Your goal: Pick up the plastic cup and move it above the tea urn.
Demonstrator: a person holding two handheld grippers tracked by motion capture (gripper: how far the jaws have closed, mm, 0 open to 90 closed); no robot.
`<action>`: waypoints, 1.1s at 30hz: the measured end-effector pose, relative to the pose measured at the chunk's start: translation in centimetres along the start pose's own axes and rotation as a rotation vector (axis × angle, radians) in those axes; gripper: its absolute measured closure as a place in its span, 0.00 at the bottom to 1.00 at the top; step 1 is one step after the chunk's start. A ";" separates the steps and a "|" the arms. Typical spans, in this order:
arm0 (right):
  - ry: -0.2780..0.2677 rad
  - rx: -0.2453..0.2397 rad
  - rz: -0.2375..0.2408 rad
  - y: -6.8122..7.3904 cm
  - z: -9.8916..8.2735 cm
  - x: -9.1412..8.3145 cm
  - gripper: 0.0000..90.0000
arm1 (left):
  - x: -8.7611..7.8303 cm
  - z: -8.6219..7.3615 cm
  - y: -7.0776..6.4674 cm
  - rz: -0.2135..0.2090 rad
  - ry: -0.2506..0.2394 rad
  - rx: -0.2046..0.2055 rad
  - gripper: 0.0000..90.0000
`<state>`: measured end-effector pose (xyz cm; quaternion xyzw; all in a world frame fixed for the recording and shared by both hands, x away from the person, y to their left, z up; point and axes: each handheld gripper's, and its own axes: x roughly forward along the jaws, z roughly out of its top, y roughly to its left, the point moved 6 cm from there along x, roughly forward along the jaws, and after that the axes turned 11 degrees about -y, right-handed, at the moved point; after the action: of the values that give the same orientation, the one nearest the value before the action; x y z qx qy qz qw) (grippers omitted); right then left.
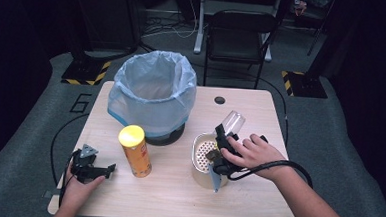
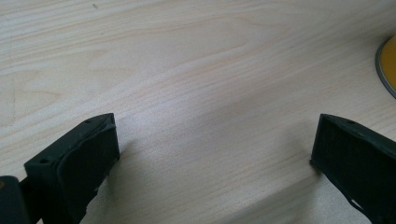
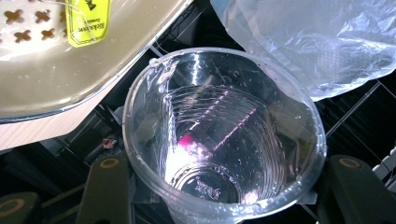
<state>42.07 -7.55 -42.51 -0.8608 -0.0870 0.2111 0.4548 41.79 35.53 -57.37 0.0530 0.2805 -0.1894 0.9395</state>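
While tool-held, cup (image 3: 224, 140) beside tray (image 3: 70, 79), bag (image 3: 317, 42).

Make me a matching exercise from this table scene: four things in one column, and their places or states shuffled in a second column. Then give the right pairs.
Things:
1. clear plastic cup
2. yellow-lidded orange cylindrical chip can
3. beige strainer bowl
4. left gripper

Places or states:
A. stands upright in front of the bag-lined bin
B. jaws open, resting on the wooden table with nothing between them
C. held tilted between the jaws of the right gripper
D. holds a tea bag with a yellow tag

Pairs: 1-C, 2-A, 3-D, 4-B
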 end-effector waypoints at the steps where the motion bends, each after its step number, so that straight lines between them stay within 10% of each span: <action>1: 0.000 0.003 0.001 0.0 0.0 0.0 0.46 | 0.0 0.0 0.0 0.000 0.000 0.000 0.01; 13: 0.001 0.033 0.002 -0.2 -0.1 -0.2 0.46 | 0.0 0.0 0.0 0.000 0.000 0.001 0.01; 16: -0.008 -0.033 0.014 -0.7 -0.3 -0.1 0.46 | 0.0 0.0 0.0 0.000 0.000 0.001 0.01; 18: 0.001 -0.016 0.009 -0.6 -0.4 -0.1 0.46 | 0.0 0.0 0.0 0.001 -0.001 0.002 0.01; 19: -0.002 0.074 -0.016 -0.3 -0.2 -0.2 0.46 | 0.0 0.0 0.0 0.000 0.000 0.001 0.01; 20: -0.013 0.001 -0.004 -0.7 -0.3 -0.1 0.46 | 0.0 0.0 0.0 0.000 0.000 0.001 0.01; 31: -0.013 -0.048 0.007 -1.2 -0.5 -0.2 0.46 | 0.0 0.0 0.0 0.000 0.000 0.001 0.01; 33: 0.003 0.026 -0.009 -0.9 -0.5 -0.4 0.46 | 0.0 0.0 0.0 0.000 0.000 0.001 0.01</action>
<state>41.94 -7.51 -41.40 -0.8548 -0.0874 0.2088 0.4671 41.79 35.54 -57.37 0.0533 0.2805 -0.1894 0.9395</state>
